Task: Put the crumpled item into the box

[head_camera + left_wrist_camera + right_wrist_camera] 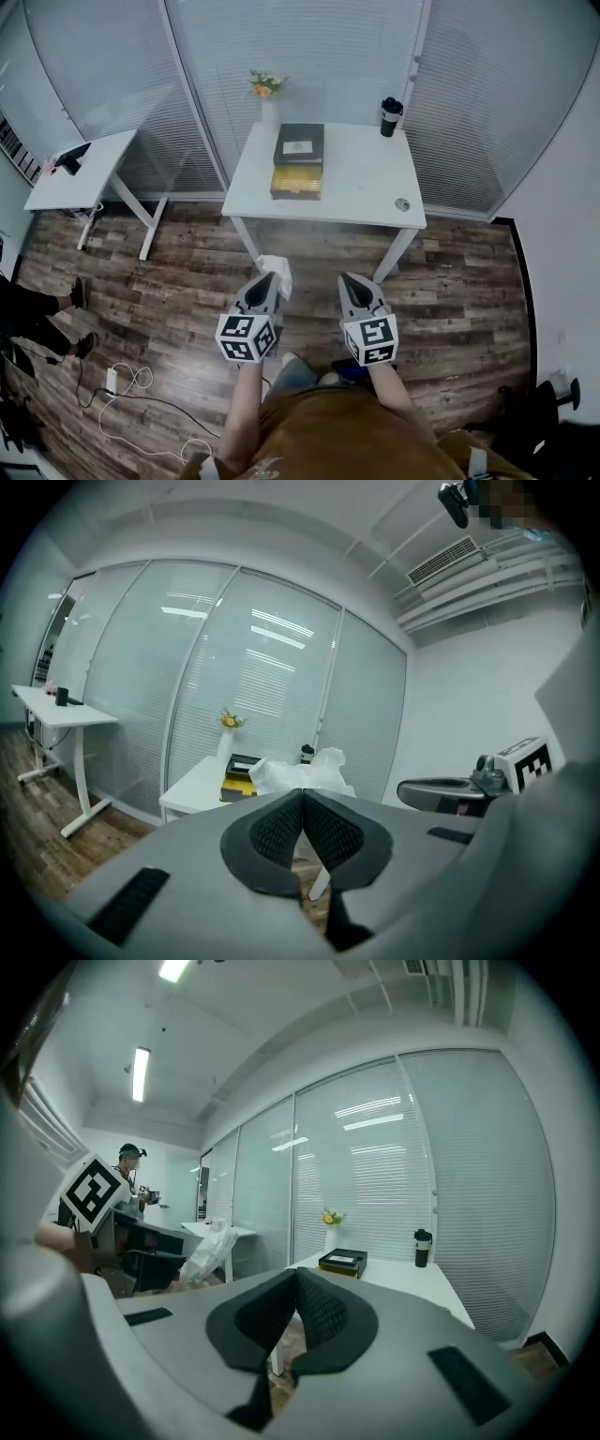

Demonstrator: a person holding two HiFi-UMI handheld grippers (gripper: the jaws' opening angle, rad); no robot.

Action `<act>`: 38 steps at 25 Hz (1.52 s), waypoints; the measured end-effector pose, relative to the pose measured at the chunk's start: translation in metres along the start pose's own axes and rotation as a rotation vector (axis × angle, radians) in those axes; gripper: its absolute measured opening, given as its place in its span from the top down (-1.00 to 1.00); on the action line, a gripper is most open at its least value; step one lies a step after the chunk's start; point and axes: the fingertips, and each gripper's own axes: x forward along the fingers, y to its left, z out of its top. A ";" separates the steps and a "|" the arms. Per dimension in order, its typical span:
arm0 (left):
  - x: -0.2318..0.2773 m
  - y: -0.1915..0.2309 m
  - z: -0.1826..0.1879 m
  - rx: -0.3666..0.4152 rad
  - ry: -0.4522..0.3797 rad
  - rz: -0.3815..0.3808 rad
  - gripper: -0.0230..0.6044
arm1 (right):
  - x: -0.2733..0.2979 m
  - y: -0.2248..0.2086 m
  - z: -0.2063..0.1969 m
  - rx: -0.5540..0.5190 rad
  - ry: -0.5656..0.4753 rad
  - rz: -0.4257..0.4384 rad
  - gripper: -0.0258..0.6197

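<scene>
The crumpled item (276,271) is a wad of white paper or plastic, and my left gripper (269,277) is shut on it over the wooden floor in front of the white table (366,187). In the left gripper view the wad (302,770) bulges past the closed left gripper (303,792). My right gripper (349,279) hangs beside it, shut and empty, and its own view shows the right gripper (296,1272) with jaws together. The box (298,160), black above yellow, lies on the table's far left part, also as the box (241,772) and the box (342,1261).
On the table stand a vase of flowers (266,99), a black tumbler (390,116) and a small round object (402,203). A second white desk (80,169) stands at the left. Cables (131,386) lie on the floor. Glass walls with blinds close the back.
</scene>
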 end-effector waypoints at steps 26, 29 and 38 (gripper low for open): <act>0.182 0.109 0.038 -0.018 0.036 0.021 0.84 | 0.190 -0.104 -0.006 0.038 0.037 -0.019 0.88; 0.231 0.135 0.054 -0.009 0.059 -0.003 0.85 | 0.242 -0.125 0.000 0.049 0.052 -0.044 0.88; 0.344 0.206 0.078 -0.020 0.117 -0.063 0.85 | 0.367 -0.165 0.000 0.051 0.127 -0.086 0.88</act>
